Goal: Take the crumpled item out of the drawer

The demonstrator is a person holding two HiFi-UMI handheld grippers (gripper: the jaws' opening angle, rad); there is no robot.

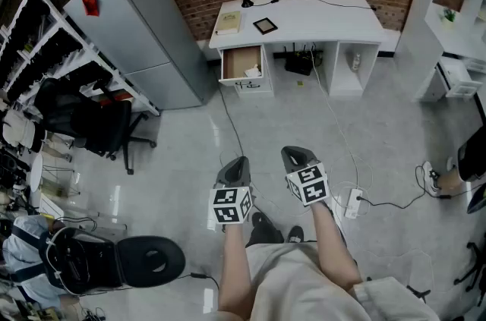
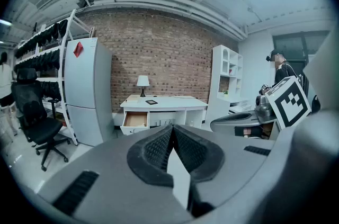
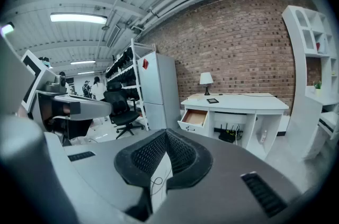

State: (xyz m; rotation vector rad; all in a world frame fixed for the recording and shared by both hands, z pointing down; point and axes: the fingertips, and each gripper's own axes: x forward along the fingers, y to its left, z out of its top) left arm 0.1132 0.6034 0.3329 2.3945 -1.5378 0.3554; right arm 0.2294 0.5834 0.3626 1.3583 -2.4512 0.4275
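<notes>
White crumpled item (image 1: 253, 71): lying in the open wooden drawer (image 1: 241, 63) of the white desk (image 1: 319, 20), upper centre.
Left gripper (image 1: 236, 162): lower centre, jaws pressed together, empty.
Right gripper (image 1: 295, 154): beside it, clenched, empty.

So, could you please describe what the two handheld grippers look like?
Both the left gripper and right gripper are smooth grey shells tapering to a rounded nose, with black textured pads lining the jaws. Each carries a white cube printed with black square markers. No sleeves cover the forearms.
</notes>
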